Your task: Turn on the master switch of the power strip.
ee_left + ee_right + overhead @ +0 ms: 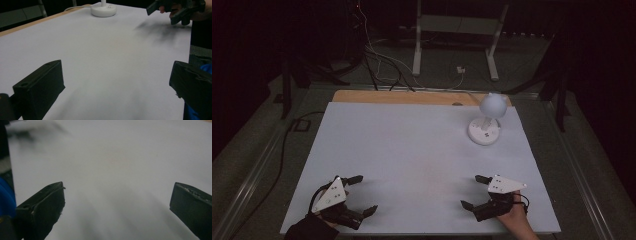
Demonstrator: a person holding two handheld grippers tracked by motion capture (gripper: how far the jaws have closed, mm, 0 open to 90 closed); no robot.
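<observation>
My left gripper rests near the front left edge of the white table sheet, open, nothing between its jaws. My right gripper sits near the front right edge, also open and empty. In the left gripper view the two black jaws stand wide apart around bare sheet, and the right gripper shows far off at the top right. The right gripper view has its own jaws spread over bare sheet.
A small white desk lamp with a round base stands at the back right of the table. A wooden table edge runs along the back. Cables and a white frame lie on the dark floor beyond.
</observation>
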